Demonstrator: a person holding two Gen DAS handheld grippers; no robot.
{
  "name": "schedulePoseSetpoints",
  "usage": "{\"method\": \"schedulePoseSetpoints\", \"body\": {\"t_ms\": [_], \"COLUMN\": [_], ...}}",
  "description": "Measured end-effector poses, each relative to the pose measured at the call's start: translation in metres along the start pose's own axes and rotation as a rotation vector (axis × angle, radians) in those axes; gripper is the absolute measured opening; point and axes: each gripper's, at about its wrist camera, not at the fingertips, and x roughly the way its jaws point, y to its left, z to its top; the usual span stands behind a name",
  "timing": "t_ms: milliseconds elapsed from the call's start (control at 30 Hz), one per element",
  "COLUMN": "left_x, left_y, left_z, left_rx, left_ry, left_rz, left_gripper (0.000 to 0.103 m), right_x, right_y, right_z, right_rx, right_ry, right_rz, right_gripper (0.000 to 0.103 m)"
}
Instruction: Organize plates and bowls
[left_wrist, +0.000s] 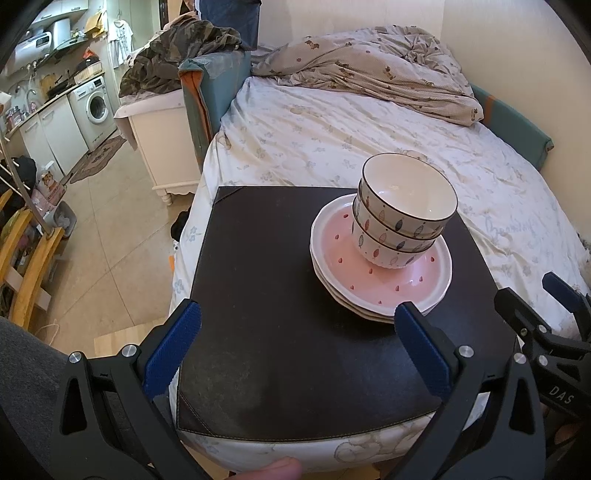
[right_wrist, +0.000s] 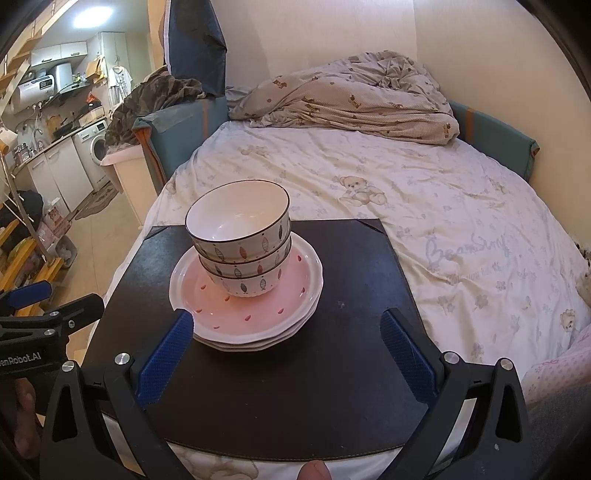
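Three white bowls (left_wrist: 402, 218) with fish patterns sit nested on a stack of pink plates (left_wrist: 384, 284) with white rims, on a dark mat (left_wrist: 277, 314) laid on the bed. My left gripper (left_wrist: 299, 328) is open just in front of the plates, nothing between its fingers. In the right wrist view the bowls (right_wrist: 242, 251) lean slightly on the plates (right_wrist: 255, 314), and my right gripper (right_wrist: 286, 336) is open, its left finger close to the plates' near rim. The right gripper (left_wrist: 554, 325) shows at the left view's right edge, the left gripper (right_wrist: 37, 317) at the right view's left edge.
The mat (right_wrist: 332, 350) lies on a bed sheet (left_wrist: 351, 140) with a crumpled duvet (left_wrist: 369, 66) at the far end. A white cabinet (left_wrist: 159, 140) stands left of the bed, with a kitchen and washing machine (left_wrist: 96, 107) beyond. Wooden shelving (left_wrist: 26, 258) is at the far left.
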Motion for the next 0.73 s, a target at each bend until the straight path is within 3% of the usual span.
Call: {"method": "schedulePoseSetpoints", "body": {"t_ms": [733], "left_x": [-0.0021], "left_y": [-0.0045], "left_z": [-0.0012], "left_rx": [-0.006], "left_ry": [0.005], "left_rz": [-0.004], "left_gripper": [0.103], "right_x": [-0.0025], "right_y": [-0.0016], "right_z": [0.0002], "right_rx": [0.016], "right_ry": [-0.002], "right_rz": [0.007], "right_gripper": [0.103]}}
